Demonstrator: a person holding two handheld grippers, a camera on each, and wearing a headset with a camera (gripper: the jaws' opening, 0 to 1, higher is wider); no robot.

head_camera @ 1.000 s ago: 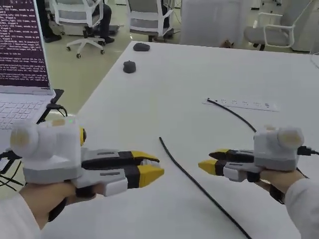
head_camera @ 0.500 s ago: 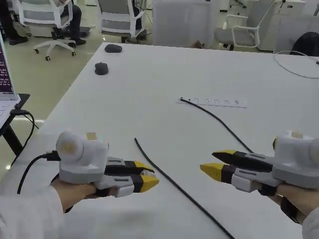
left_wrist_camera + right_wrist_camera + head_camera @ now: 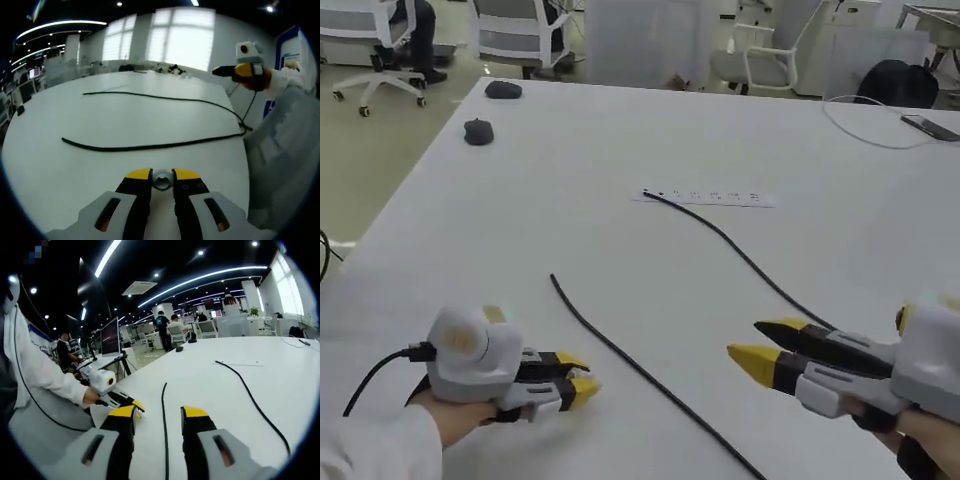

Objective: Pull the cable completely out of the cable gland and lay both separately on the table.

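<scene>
A loose black cable (image 3: 620, 350) lies slantwise on the white table (image 3: 580, 220), free at both ends; it also crosses the left gripper view as cable (image 3: 150, 146). My left gripper (image 3: 582, 380) rests low at the table's near left, shut on a small grey cable gland (image 3: 161, 180) held between its yellow tips. The gland is apart from the cable. My right gripper (image 3: 760, 342) hovers at the near right with its jaws open and nothing between them. In the right gripper view the cable (image 3: 164, 415) runs under the gap of the right gripper (image 3: 157, 414).
A second black cable (image 3: 740, 255) runs from a white power strip (image 3: 705, 197) towards my right hand. Two mice (image 3: 478, 131) sit at the far left edge. A phone (image 3: 930, 125) lies at the far right. Office chairs (image 3: 510, 35) stand beyond the table.
The head camera has swung right, so the laptop has left the picture. My left gripper has sunk down to the table with the gland. The right gripper has drifted a little right.
</scene>
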